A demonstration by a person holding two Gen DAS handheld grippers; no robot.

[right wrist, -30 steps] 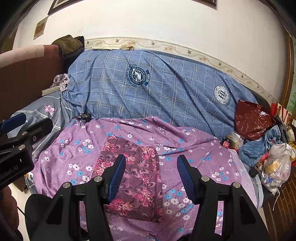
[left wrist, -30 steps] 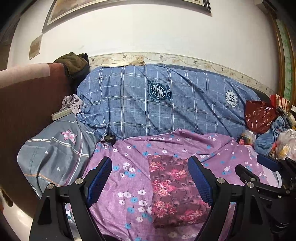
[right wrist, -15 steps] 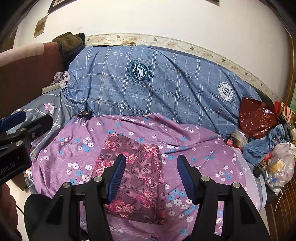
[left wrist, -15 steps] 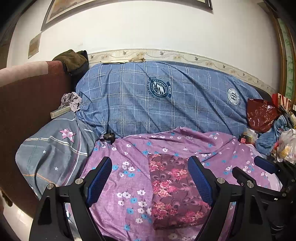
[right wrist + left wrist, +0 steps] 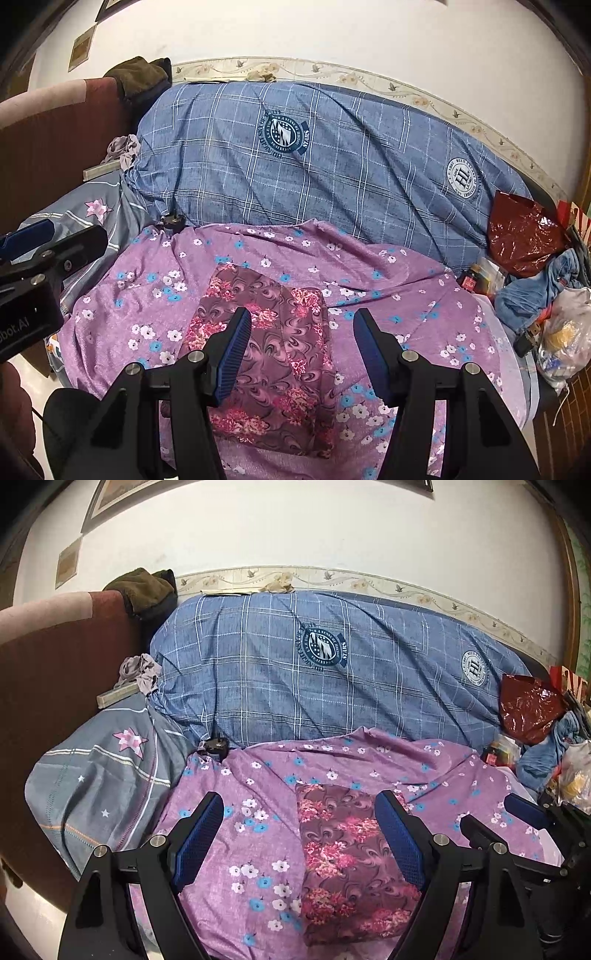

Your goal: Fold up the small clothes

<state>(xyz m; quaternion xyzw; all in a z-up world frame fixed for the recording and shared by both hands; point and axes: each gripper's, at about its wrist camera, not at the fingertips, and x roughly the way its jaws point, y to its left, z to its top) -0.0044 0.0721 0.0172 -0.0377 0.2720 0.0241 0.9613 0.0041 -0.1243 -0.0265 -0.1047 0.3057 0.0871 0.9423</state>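
A small maroon garment with pink flowers (image 5: 347,864) lies folded into a neat rectangle on the purple floral sheet (image 5: 258,812); it also shows in the right wrist view (image 5: 273,354). My left gripper (image 5: 299,812) is open and empty, held above the sheet with the garment below its right finger. My right gripper (image 5: 301,328) is open and empty, held above the garment's right half. Each gripper appears at the edge of the other's view.
A blue plaid quilt (image 5: 332,672) lies along the wall behind. A grey star-print pillow (image 5: 107,775) and a brown headboard (image 5: 55,664) are at left. A red plastic bag (image 5: 528,709), jeans (image 5: 535,291) and bags are piled at right. A small black object (image 5: 214,746) sits by the pillow.
Both grippers have drifted slightly back and up from the folded garment, staying open. The garment has not moved.
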